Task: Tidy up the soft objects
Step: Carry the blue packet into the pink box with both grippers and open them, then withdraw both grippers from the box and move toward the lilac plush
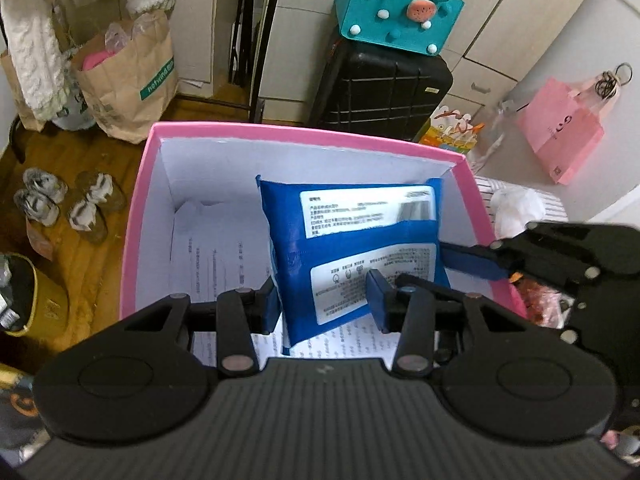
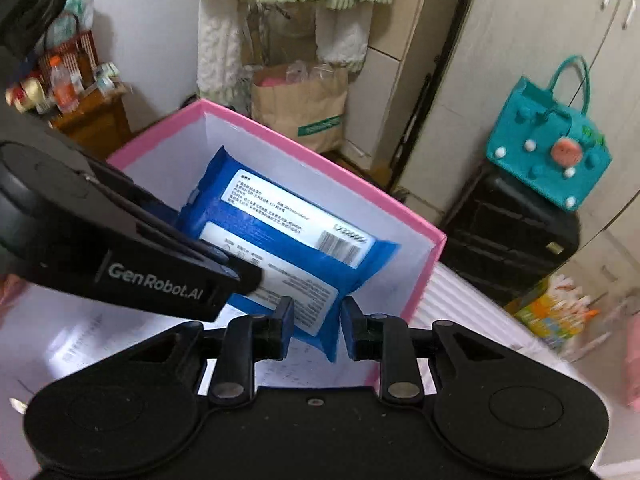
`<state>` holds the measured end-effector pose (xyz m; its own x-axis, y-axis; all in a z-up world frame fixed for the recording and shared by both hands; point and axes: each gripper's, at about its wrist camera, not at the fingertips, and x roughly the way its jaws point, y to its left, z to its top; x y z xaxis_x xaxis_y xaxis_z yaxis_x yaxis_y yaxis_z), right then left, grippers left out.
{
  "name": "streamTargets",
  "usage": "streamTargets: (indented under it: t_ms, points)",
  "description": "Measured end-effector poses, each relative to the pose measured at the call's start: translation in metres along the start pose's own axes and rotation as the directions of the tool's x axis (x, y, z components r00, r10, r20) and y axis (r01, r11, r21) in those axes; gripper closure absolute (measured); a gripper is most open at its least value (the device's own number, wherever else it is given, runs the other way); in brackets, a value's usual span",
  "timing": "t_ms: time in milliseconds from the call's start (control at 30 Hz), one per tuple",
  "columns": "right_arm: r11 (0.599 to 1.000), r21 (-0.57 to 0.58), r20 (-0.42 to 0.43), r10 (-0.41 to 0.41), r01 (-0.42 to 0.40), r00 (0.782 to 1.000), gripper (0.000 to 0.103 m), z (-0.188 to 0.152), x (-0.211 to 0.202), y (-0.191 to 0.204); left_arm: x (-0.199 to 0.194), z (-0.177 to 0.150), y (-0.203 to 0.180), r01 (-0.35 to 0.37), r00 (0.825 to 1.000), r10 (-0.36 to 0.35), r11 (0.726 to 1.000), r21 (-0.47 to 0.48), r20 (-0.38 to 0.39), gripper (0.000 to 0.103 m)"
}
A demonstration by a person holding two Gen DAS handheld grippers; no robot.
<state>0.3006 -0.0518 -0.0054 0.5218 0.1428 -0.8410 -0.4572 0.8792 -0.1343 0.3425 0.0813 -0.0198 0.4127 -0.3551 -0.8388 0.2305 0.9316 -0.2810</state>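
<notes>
A blue soft pack of wipes (image 1: 352,248) with white labels lies tilted inside a pink box (image 1: 138,216) with white walls. My left gripper (image 1: 324,304) is open, its blue pads on either side of the pack's near end. My right gripper (image 2: 316,326) is shut on the pack's near corner (image 2: 332,332); it shows at the right of the left wrist view (image 1: 472,260). The pack (image 2: 280,232) and the box (image 2: 424,272) also show in the right wrist view, where the left gripper's body (image 2: 132,256) crosses over the pack.
Printed paper sheets (image 1: 216,256) line the box floor. A black suitcase (image 1: 384,88) with a teal felt bag (image 1: 396,8) stands behind the box. Brown paper bags (image 1: 128,80) and slippers (image 1: 64,204) are on the wooden floor at left. A pink bag (image 1: 560,132) is at right.
</notes>
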Motion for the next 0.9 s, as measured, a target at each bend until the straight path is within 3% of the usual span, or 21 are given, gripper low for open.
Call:
streamTargets:
  t_ms: [100, 200, 333, 500, 733, 900]
  points:
    - [0.999, 0.001, 0.03, -0.04, 0.04, 0.999, 0.073, 0.001, -0.007, -0.003, 0.003, -0.001, -0.002, -0.061, 0.997, 0.06, 0.998, 0.029, 0.037, 0.059]
    - [0.999, 0.036, 0.044, 0.021, -0.022, 0.999, 0.073, -0.004, -0.017, -0.011, -0.002, -0.003, -0.004, -0.11, 0.991, 0.105, 0.992, 0.062, 0.087, 0.053]
    - [0.99, 0.059, 0.076, 0.121, -0.125, 0.99, 0.072, -0.015, -0.037, -0.014, -0.021, -0.01, -0.004, -0.083, 0.992, 0.076, 0.994, 0.069, 0.097, 0.046]
    - [0.977, 0.08, 0.107, 0.188, -0.197, 0.976, 0.071, -0.028, -0.066, -0.014, -0.05, -0.025, -0.015, -0.127, 0.987, 0.115, 0.986, 0.112, 0.111, 0.038]
    - [0.974, 0.059, 0.158, 0.209, -0.22, 0.965, 0.069, -0.05, -0.117, -0.005, -0.098, -0.051, -0.031, -0.174, 0.975, 0.152, 0.976, 0.134, 0.159, 0.032]
    - [0.979, 0.033, 0.178, 0.19, -0.199, 0.965, 0.066, -0.072, -0.149, 0.003, -0.13, -0.075, -0.045, -0.167, 0.976, 0.139, 0.972, 0.165, 0.169, 0.028]
